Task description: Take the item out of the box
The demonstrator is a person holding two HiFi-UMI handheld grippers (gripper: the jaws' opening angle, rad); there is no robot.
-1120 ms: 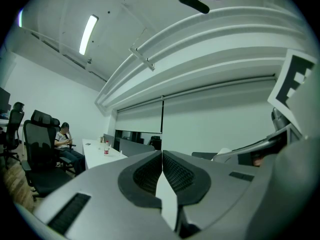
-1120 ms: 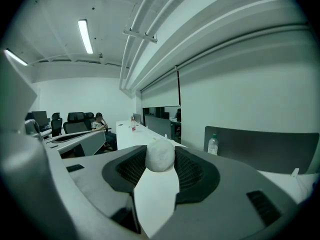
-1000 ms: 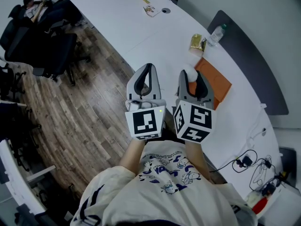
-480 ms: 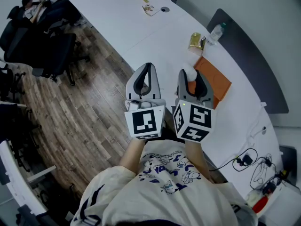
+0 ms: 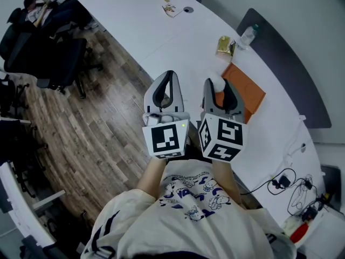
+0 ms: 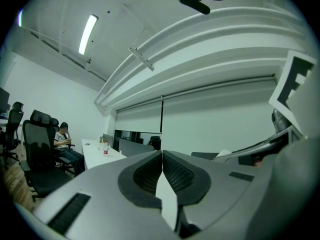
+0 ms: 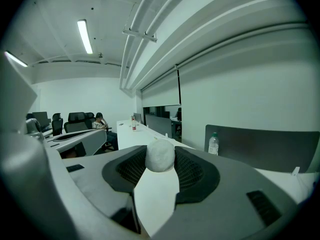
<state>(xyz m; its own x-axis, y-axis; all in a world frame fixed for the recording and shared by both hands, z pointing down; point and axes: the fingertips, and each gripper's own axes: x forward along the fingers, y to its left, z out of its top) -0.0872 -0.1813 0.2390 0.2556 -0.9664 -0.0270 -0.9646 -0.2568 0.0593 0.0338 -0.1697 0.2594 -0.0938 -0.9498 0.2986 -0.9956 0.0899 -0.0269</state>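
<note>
1. Head view: person stands at the edge of a long white table point(image 5: 161, 31), one tool in each hand, both held side by side at chest level and pointing out over the tabletop.
2. right gripper point(image 5: 217, 85): jaws spread wide w/ a white ball point(image 7: 160, 156) pinched btwn the tips. Pads press it from both sides. Right gripper view shows the ball round, matte and off the table.
3. left gripper point(image 6: 162, 154): jaws pressed together tip to tip, nothing btwn them. It sits just beside the right one, not touching it.
4. orange box point(image 5: 248, 93): lies flat on the table just beyond the right tool. In head view the ball overlaps the box's near corner. Can't tell if it hangs over the box or short of it.
5. Other stuff on the table: gold packet point(image 5: 225, 47) and clear water bottle point(image 5: 248, 36) close together past the box. Bottle is upright, also seen in right gripper view at the R side. Small items sit at the far end, too small to tell.
6. Cables point(image 5: 291, 188) tangle on the table at lower R, near the person's side.
7. L of the table: wood floor point(image 5: 91, 134), black office chairs point(image 5: 54, 58), and a seated person point(image 5: 38, 7) at top L, well apart from the tools.
</note>
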